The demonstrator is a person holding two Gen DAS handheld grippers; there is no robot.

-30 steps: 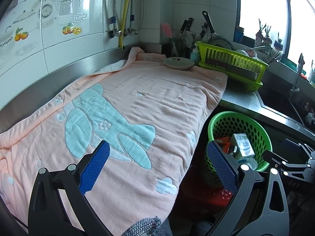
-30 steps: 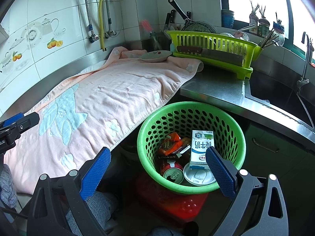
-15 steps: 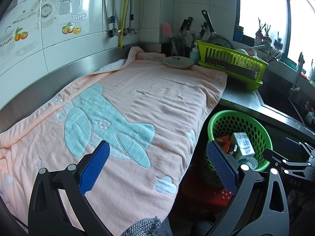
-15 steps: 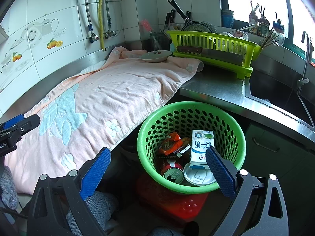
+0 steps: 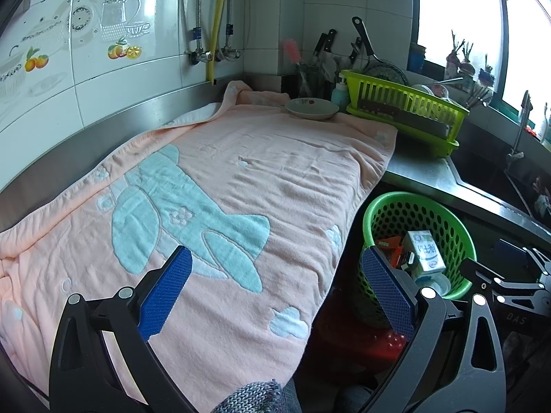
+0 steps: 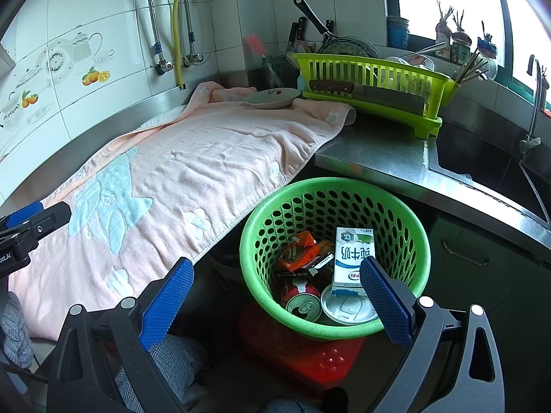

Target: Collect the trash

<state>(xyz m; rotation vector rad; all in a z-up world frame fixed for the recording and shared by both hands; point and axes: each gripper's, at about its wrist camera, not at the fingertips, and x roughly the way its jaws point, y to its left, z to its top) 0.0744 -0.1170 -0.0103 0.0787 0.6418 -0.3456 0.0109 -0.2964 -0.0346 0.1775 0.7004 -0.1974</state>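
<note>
Right wrist view: the right hand-held gripper (image 6: 275, 296) is seen released, its two blue-padded fingers (image 6: 168, 296) spread wide with nothing between them. Just ahead of it and below, one green perforated basket (image 6: 275, 206) stands on a red stool (image 6: 310, 358) beside the surface (image 6: 375, 151). Four pieces of trash are counted inside the basket: one drink can (image 6: 303, 304) lying nearest, touching one white round lid (image 6: 346, 308) to its right; one milk carton (image 6: 353, 256) standing tilted behind the lid, partly hidden by the right finger; and one orange snack wrapper (image 6: 299, 251) to the left of the carton. To the left of the gripper, one pink towel (image 6: 193, 172) with a pale blue airplane pattern is spread over the surface, its edge hanging just beside the basket. No trash is seen on the towel. At the far end of the towel one shallow dish (image 6: 272, 98) rests. Beyond the basket, one lime-green dish rack (image 6: 372, 82) sits on the bare steel, with one cleaver (image 6: 368, 94) laid along its front.

Left wrist view: the left hand-held gripper (image 5: 275, 292) is likewise released and empty, held over the near edge of the towel, with the basket ahead to its right.
</note>
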